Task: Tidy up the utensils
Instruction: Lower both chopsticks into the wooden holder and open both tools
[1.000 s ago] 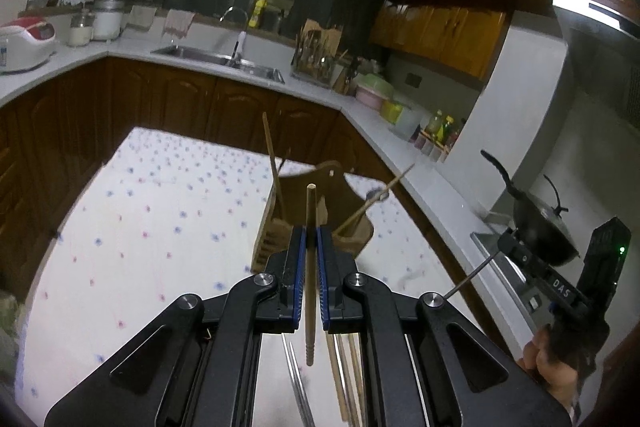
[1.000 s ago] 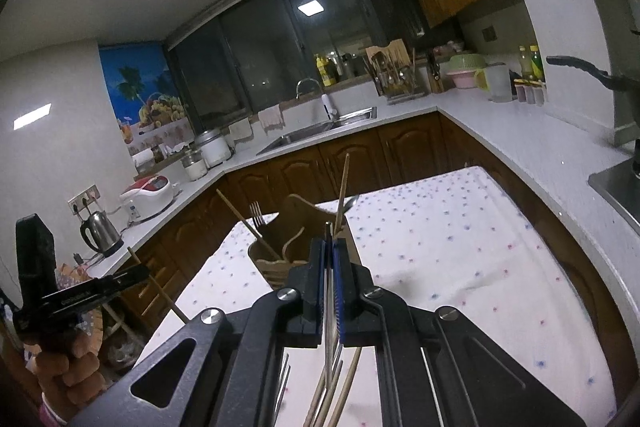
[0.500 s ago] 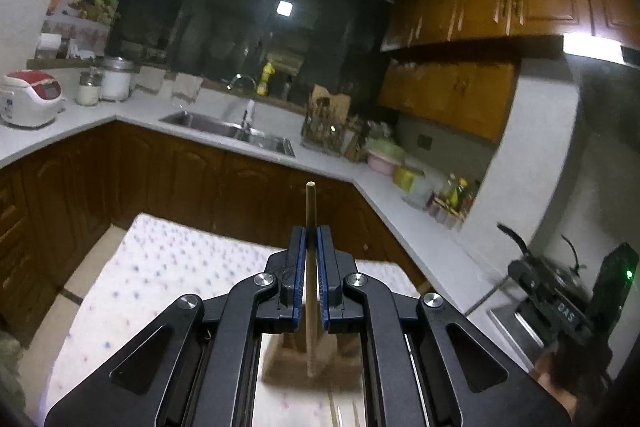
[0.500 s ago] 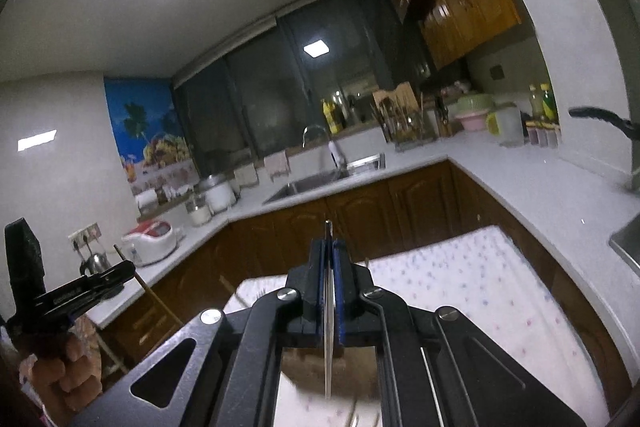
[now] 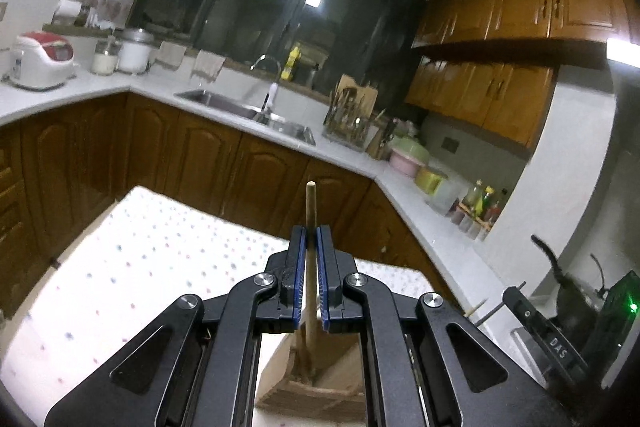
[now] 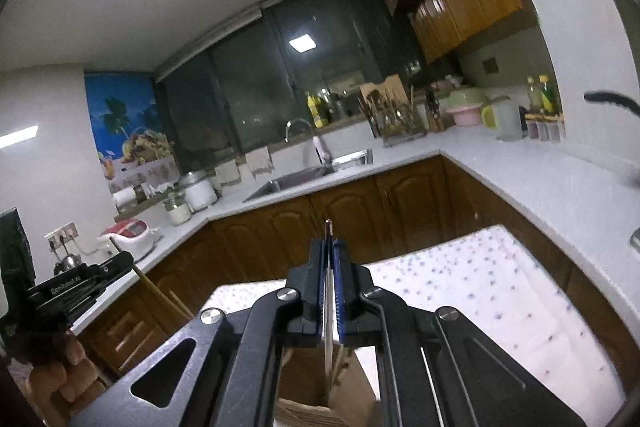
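Left claw [image 5: 310,231] clamped on upright wooden chopstick [image 5: 310,211], lower end above wooden holder [image 5: 316,383] on dotted bench cloth [image 5: 132,259], open cloth leftward, right claw [image 6: 328,245] pinching thin metal utensil [image 6: 328,307] over holder, bare cloth rightward to counter edge [image 6: 560,227]

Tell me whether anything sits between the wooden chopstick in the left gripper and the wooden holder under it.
Nothing visible does. The left gripper is shut on the wooden chopstick, which stands upright, and its lower end hangs directly above the open wooden holder. The holder's inside is partly hidden by the gripper.
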Demonstrator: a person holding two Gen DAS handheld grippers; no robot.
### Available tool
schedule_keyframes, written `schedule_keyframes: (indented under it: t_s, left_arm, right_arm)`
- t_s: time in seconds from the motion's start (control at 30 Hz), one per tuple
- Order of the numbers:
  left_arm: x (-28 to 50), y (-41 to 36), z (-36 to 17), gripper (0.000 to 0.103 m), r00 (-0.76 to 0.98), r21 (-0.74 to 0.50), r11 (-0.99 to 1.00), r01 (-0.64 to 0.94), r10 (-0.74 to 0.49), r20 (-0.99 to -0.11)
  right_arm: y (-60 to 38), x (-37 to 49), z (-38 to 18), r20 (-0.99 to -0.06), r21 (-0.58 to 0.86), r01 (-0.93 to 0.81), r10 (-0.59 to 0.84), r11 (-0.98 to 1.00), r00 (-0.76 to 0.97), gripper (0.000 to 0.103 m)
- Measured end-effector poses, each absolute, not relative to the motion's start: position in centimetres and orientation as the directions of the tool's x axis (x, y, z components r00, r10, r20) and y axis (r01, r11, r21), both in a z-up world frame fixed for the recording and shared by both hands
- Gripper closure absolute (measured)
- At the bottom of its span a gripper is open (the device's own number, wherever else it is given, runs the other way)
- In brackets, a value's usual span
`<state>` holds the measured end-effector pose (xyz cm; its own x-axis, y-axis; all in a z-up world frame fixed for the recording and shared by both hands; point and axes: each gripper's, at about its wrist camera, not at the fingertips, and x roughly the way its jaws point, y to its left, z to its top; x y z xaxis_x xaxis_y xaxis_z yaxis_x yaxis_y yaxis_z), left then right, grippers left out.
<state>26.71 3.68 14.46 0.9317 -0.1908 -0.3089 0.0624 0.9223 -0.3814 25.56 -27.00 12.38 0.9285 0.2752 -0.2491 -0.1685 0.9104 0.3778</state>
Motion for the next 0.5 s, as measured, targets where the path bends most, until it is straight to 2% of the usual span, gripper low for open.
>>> schedule_keyframes:
  t_s: [0.3, 0.5]
  left_arm:
    - [28.2, 1.6, 10.7, 0.098, 0.893, -0.331, 0.941, 0.066, -0.204, -0.402]
    - [28.0, 1.1, 10.7, 0.098, 0.893, -0.315, 0.947, 0.069, -0.199, -0.403]
  right_arm:
    - [-26.4, 27.3, 8.8, -0.337, 0.399, -0.149, 0.296, 0.905, 0.894, 0.098]
    - [-26.2, 27.7, 8.3, -0.365, 0.396, -0.146, 0.301, 0.907, 0.881, 0.098]
